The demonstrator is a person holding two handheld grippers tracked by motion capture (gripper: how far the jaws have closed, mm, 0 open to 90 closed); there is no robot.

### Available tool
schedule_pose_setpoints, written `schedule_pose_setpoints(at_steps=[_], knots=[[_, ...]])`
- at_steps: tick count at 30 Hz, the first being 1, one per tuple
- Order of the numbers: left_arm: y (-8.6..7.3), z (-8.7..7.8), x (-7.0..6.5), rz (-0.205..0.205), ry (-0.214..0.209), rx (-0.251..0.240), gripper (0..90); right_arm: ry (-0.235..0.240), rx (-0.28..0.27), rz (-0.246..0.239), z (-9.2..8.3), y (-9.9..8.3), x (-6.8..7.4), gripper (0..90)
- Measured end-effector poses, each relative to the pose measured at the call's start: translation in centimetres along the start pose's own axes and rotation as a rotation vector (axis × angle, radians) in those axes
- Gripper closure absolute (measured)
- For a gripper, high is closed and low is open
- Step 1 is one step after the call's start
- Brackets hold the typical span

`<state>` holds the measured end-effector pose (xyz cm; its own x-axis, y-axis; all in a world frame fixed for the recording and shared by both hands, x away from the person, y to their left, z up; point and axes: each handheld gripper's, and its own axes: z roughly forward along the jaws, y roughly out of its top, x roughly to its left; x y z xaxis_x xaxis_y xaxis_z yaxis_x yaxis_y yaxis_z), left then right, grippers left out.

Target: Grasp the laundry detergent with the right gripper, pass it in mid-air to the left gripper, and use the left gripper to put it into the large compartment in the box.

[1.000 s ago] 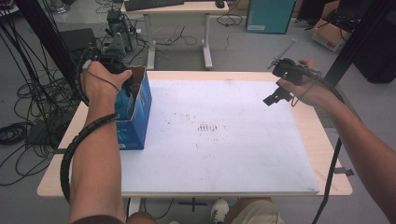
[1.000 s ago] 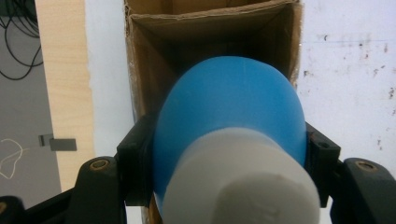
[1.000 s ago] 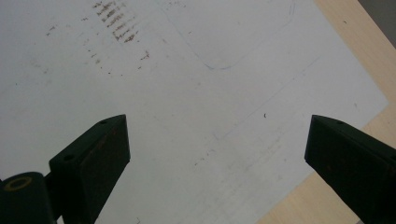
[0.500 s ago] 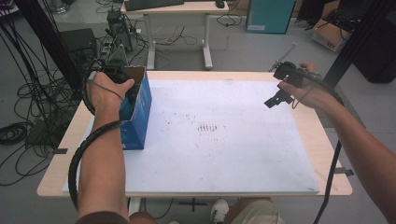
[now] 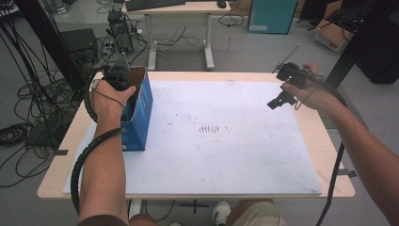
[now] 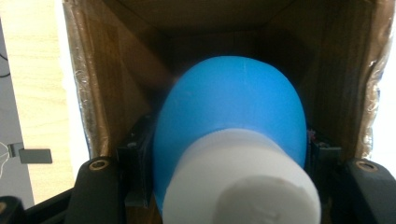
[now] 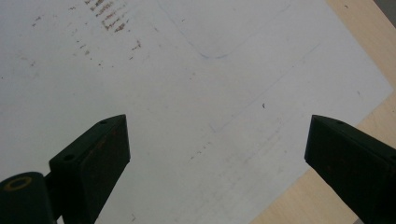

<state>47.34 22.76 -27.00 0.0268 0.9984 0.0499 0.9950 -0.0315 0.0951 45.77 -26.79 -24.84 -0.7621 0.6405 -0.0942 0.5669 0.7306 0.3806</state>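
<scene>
A blue bulb-shaped object with a white cylindrical end is clamped between the black jaws of my left gripper. It hangs inside an open cardboard box with brown inner walls. From above, the box is blue outside and stands at the table's left, and my left gripper dips into its open top. My right gripper hovers over the right far part of the white sheet, jaws wide apart with nothing between them.
The white sheet covers most of the wooden table and carries faint dark marks at its middle. Cables and equipment lie on the floor to the left. Another desk stands behind the table.
My left hand has sunk lower, taking the gripper deeper into the box's open top. The right hand has stayed where it was.
</scene>
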Motion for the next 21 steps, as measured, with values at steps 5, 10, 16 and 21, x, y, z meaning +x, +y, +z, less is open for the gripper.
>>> schedule_pose_setpoints(at_steps=[5, 10, 16, 21], knots=[[0.1, 0.1, -0.01, 0.001, 0.0, -0.003, 36.4, -0.004, -0.002, 0.005, -0.08, -0.11, 0.02, 6.7], [0.33, 0.21, -0.08, 0.006, 0.002, -0.001, 36.3, -0.006, -0.002, 0.006, -0.22, -0.17, -0.08, 6.7], [0.57, 0.28, -0.15, 0.009, 0.004, 0.002, 36.2, -0.011, -0.006, 0.006, -0.4, -0.29, -0.23, 6.7], [0.58, 0.29, -0.1, 0.008, 0.002, 0.003, 36.2, -0.013, -0.006, 0.005, -0.54, -0.35, -0.42, 6.8]])
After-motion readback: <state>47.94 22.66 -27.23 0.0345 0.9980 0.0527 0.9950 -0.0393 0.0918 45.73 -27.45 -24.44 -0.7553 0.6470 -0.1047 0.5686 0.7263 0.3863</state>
